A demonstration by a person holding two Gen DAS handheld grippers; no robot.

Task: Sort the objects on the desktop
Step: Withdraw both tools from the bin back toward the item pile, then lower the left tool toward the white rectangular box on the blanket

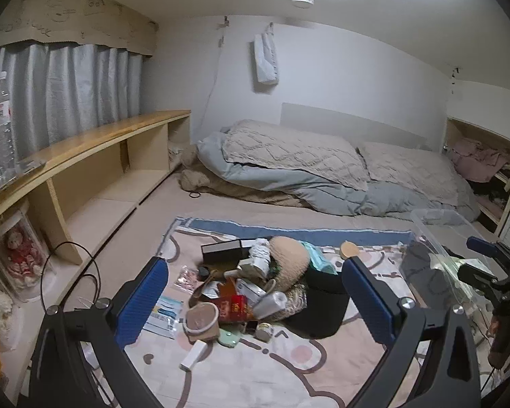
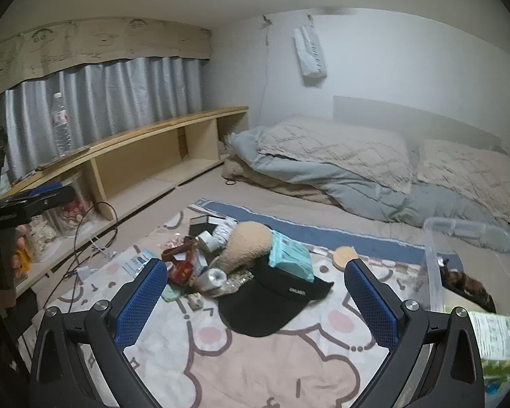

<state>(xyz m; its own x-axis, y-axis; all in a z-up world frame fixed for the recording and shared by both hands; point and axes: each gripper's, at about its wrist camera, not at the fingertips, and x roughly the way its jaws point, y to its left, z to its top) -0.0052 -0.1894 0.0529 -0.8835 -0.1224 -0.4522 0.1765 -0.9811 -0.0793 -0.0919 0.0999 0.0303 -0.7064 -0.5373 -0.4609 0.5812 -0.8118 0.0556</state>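
the left gripper [image 1: 255, 301] hangs above a patterned blanket [image 1: 255, 374] spread on the floor, its blue-padded jaws wide apart and holding nothing. between and just beyond the jaws lies a heap of small things [image 1: 241, 285]: a black box [image 1: 221, 251] at the far side, a tan plush toy [image 1: 289, 261] on top, a red packet [image 1: 233, 306] and a round tan pad [image 1: 200, 318] nearer the left jaw, a small white box [image 1: 194, 356] closest. a black cap [image 1: 319, 306] sits by the right jaw.

the right gripper [image 2: 255, 301] also has its jaws spread wide and empty. the black cap [image 2: 272, 306] lies between them, a teal pack [image 2: 290, 255] resting on its far edge, with the plush toy [image 2: 244, 241] and the rest of the heap beyond the left jaw. a clear plastic bin [image 2: 435, 272] stands outside the right jaw, a green carton [image 2: 493, 340] inside it. a round wooden lid [image 2: 345, 255] lies beyond the right jaw.
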